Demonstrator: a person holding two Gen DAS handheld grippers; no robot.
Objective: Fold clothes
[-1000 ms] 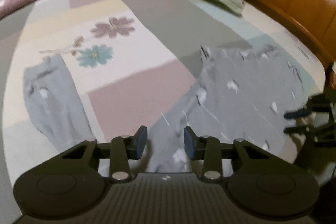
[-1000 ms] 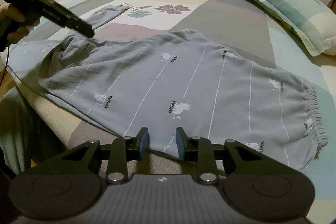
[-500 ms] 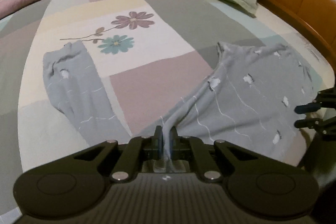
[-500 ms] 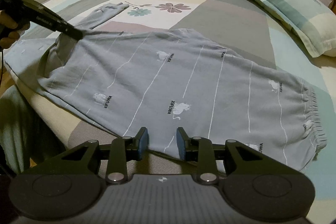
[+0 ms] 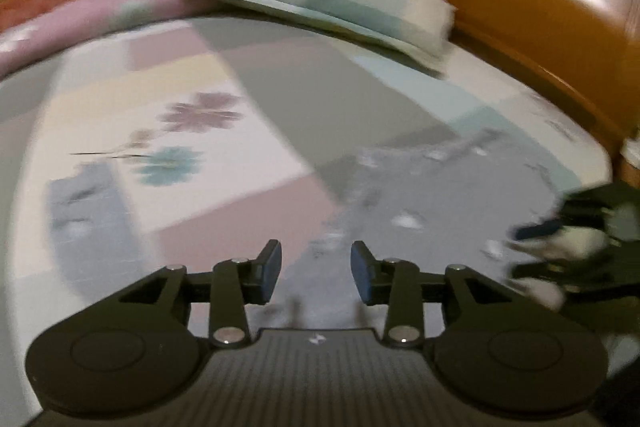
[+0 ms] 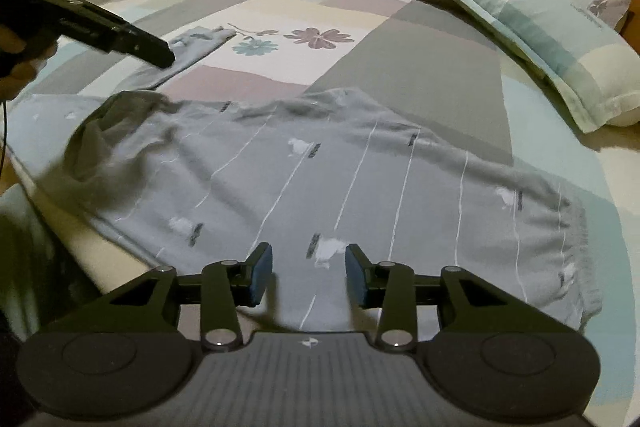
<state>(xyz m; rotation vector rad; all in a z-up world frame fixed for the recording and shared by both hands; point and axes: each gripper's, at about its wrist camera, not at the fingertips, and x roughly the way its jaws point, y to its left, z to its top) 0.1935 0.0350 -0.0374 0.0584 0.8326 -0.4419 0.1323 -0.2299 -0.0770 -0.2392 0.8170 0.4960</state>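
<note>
On the patchwork bed, grey trousers lie spread, one leg angled away, crotch end rumpled, no fold showing, so folding looks mostly outstanding; left gripper and right gripper both gape, holding nothing.

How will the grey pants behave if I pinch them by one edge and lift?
The grey pants look thin and already rumpled near the crotch, so they would probably drape limply rather than hold shape. One leg trails off across the bedspread, so it would likely drag behind. The gathered waistband looks thicker, probably easier to grip.
</note>
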